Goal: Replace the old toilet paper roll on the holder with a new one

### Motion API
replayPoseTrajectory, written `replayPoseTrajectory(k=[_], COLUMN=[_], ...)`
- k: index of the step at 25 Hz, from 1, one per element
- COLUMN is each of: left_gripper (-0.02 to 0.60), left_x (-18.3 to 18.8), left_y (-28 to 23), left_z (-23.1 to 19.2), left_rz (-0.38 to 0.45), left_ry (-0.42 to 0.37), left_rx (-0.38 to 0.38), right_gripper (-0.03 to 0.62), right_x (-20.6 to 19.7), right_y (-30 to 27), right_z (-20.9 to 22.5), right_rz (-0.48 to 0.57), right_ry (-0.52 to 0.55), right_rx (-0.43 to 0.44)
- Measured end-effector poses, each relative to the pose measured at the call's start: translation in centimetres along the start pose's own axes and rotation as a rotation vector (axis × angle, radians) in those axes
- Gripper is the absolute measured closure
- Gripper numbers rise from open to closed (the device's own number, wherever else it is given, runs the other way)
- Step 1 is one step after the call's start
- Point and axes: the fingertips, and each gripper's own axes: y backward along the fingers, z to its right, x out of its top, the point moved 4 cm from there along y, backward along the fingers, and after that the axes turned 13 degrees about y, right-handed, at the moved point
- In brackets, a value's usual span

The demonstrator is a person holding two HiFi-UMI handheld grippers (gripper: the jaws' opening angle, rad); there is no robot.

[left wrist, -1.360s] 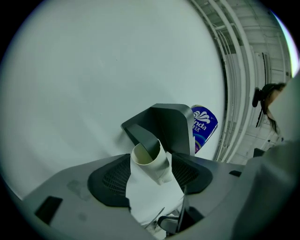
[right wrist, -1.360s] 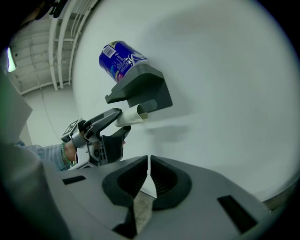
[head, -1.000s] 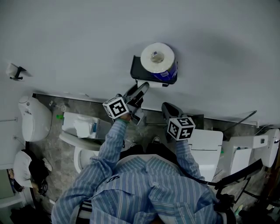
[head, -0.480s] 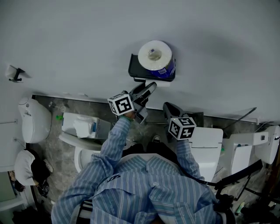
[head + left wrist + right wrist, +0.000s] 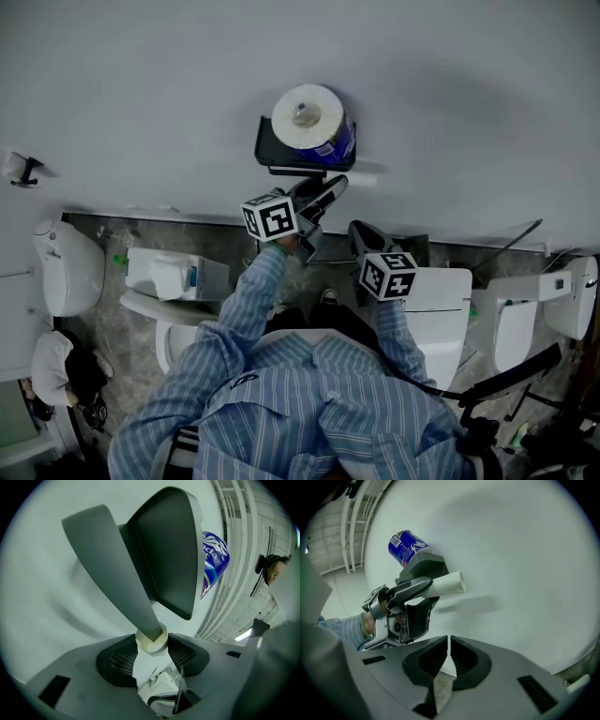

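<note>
Nothing swapped yet. Old cardboard tube [image 5: 364, 177] sits on the wall holder [image 5: 270, 150]; left gripper [image 5: 330, 190] jaws have just been closing and now pinch its end. New wrapped roll [image 5: 305, 114] rests atop the holder. Right gripper [image 5: 359, 231] jaws clenched, empty.

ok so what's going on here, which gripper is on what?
A person is swapping the toilet roll. The left gripper is at the empty cardboard tube on the wall holder. Its jaws have just been closing on the tube's end. The right gripper hangs shut and empty below. The new roll, in a blue wrapper, sits untouched on the holder's top shelf.
</note>
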Motion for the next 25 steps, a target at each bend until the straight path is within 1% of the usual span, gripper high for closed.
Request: replayPoseTrajectory(k=[5, 9, 12, 15, 20, 23, 25], left_gripper=[0.382, 0.383, 0.383, 0.383, 0.383, 0.383, 0.383], left_x=[-0.9, -2.1, -3.1, -3.9, -4.2, -4.1, -3.8], left_y=[-1.5, -3.0, -3.6, -3.3, -1.5, -0.1, 1.1], left_z=[0.0, 0.5, 0.6, 0.6, 0.0, -0.6, -0.9], left_rz=[-0.017, -0.053, -0.086, -0.113, -0.114, -0.106, -0.097], left_ry=[0.004, 0.004, -0.022, -0.052, -0.061, -0.061, -0.065], left_rx=[-0.005, -0.019, -0.008, 0.001, 0.037, 0.063, 0.081], right_gripper=[0.572, 0.572, 0.572, 0.572, 0.572, 0.571, 0.572], right_x=[-0.4, -0.7, -1.0, -0.7, 1.5, 2.4, 3.0], right_y=[0.8, 1.4, 1.7, 2.0, 2.4, 2.4, 2.4], right_z=[1.5, 2.5, 3.1, 3.5, 3.3, 3.0, 2.8], right_rz=[0.002, 0.004, 0.001, 0.003, 0.122, 0.146, 0.157], right_ry=[-0.021, -0.041, -0.042, -0.001, 0.064, 0.102, 0.105], right_rx=[-0.035, -0.060, -0.081, -0.110, -0.104, -0.107, -0.094])
